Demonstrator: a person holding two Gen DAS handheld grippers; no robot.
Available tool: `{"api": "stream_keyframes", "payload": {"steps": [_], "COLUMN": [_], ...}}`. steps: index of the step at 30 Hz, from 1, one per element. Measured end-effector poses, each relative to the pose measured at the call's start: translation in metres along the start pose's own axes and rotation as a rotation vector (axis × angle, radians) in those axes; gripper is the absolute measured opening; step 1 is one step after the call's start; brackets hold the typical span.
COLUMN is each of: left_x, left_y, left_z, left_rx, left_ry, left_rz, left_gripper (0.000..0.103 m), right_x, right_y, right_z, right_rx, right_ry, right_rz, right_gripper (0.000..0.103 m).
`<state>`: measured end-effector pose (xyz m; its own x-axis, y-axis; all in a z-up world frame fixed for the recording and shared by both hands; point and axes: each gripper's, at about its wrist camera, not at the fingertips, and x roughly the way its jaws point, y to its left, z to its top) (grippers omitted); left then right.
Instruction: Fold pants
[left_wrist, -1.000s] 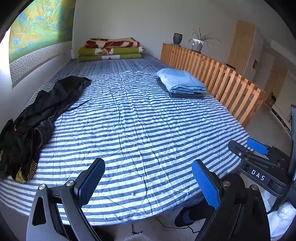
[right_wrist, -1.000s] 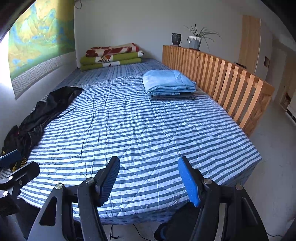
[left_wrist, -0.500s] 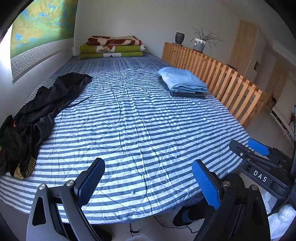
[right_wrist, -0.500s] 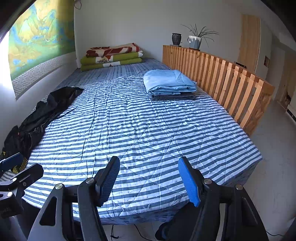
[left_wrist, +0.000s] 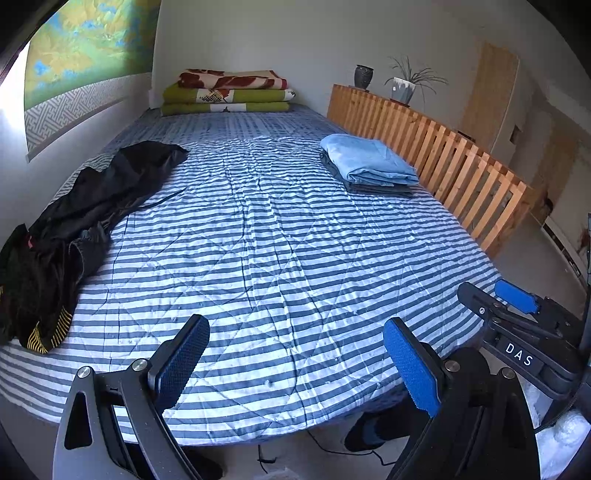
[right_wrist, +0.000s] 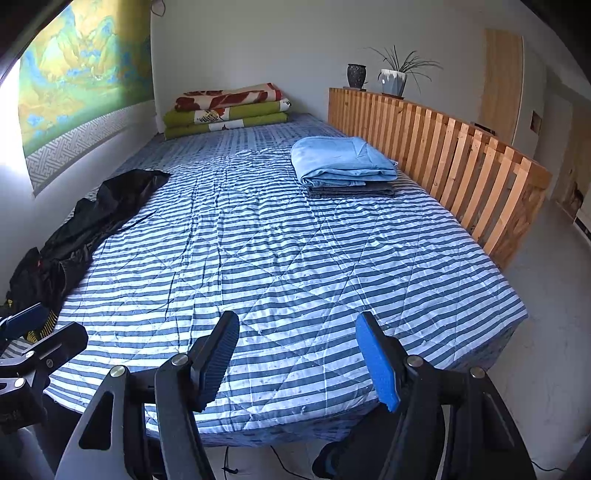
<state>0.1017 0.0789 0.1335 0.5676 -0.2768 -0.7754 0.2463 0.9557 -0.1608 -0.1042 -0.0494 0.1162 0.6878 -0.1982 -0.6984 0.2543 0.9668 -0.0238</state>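
Crumpled black pants (left_wrist: 70, 225) with a yellow-striped cuff lie along the left side of the striped bed (left_wrist: 280, 258); they also show in the right wrist view as black pants (right_wrist: 92, 221). My left gripper (left_wrist: 295, 354) hovers open over the bed's near edge, nothing between its blue pads. My right gripper (right_wrist: 299, 354) is open too, empty, at the near edge further right. In the left wrist view the right gripper (left_wrist: 517, 306) appears at the lower right. Both stand well short of the pants.
A folded light-blue stack on a grey piece (left_wrist: 369, 166) rests at the bed's right side, beside a wooden slatted rail (left_wrist: 443, 158). Folded green and red blankets (left_wrist: 229, 92) lie at the far end. A wall (left_wrist: 22, 184) borders the left; bare floor (right_wrist: 554, 295) lies right.
Both grippers have shifted only slightly; the left view has tilted a little, bringing the far blankets higher. Both stay open and empty. Nothing on the bed has moved.
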Motion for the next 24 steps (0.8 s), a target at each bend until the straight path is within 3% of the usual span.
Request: {"api": "stream_keyframes", "payload": {"steps": [24], "left_x": [0.0032], "left_y": [-0.0028], "left_z": [-0.0022], "left_rx": [-0.004], "left_ry": [0.002], "left_rz": [0.001], "left_gripper": [0.097], "right_x": [0.0089], "right_y": [-0.0043], "right_z": [-0.0011], "right_rx": [-0.008], "right_ry": [0.022], "right_rz": [0.014], "right_gripper": [0.062]}}
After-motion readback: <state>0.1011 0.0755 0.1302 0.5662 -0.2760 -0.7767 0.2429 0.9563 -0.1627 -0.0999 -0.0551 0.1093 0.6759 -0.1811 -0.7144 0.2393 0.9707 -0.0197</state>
